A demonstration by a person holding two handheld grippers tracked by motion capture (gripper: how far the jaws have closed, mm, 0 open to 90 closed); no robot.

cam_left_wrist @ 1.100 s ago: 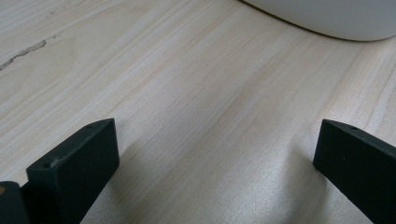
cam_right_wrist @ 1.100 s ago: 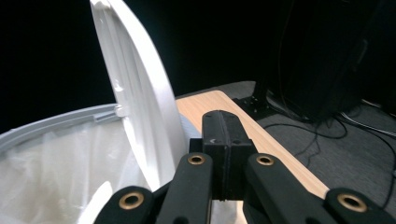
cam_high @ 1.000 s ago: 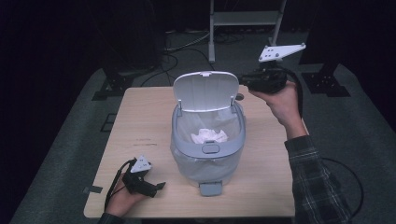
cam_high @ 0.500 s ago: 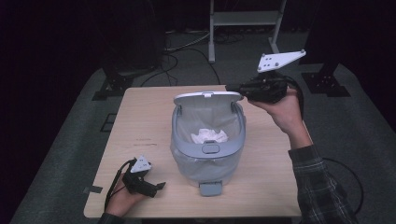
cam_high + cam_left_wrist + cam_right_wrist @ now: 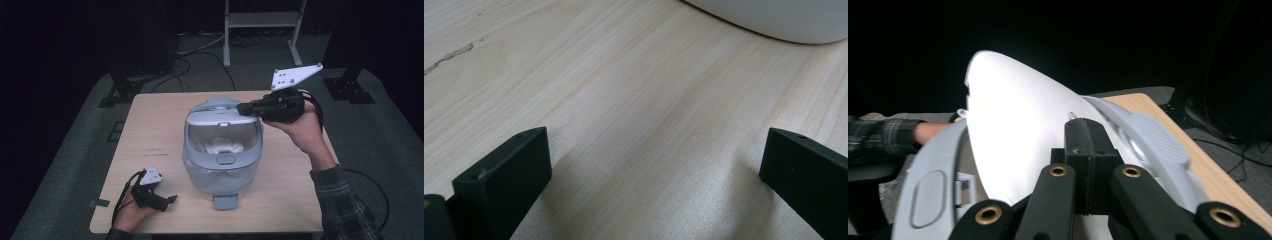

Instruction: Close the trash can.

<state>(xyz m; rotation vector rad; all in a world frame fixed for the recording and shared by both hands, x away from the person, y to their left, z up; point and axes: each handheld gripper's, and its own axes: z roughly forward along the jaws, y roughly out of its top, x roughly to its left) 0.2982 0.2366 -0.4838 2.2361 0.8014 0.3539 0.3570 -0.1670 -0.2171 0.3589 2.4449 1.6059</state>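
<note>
A: What stands on the table [image 5: 150,125]?

B: A pale grey step bin [image 5: 222,165] with a clear liner, in the middle of the light wooden top. Its foot pedal [image 5: 225,202] points at the person's edge. Crumpled white paper [image 5: 225,146] lies inside, seen through the gap under the lid.

A: And the lid?

B: The lid [image 5: 220,111] is hinged at the far side and tilted partway over the opening, its front edge raised. In the right gripper view its smooth white top [image 5: 1018,135] slopes up and away from the jaws, with the grey rim [image 5: 933,175] curving round to the left.

A: Where is the right gripper?

B: The right gripper [image 5: 246,108] lies level above the bin's far right rim, its tips against the right side of the lid's top. The jaws are pressed together with nothing between them; in its own view the two black fingers [image 5: 1090,150] meet in one block resting on the white surface. The right hand [image 5: 300,127] carries it from below, and the grey three-cornered plate [image 5: 295,76] stands above it.

A: The left one?

B: The left gripper [image 5: 172,199] sits low near the table's front left corner, just beside the bin's base and apart from it. Its jaws are spread wide over bare wood, and the left fingers [image 5: 506,170] in its own view hold nothing. The bin's rounded wall [image 5: 774,20] shows at the top of that view.
</note>
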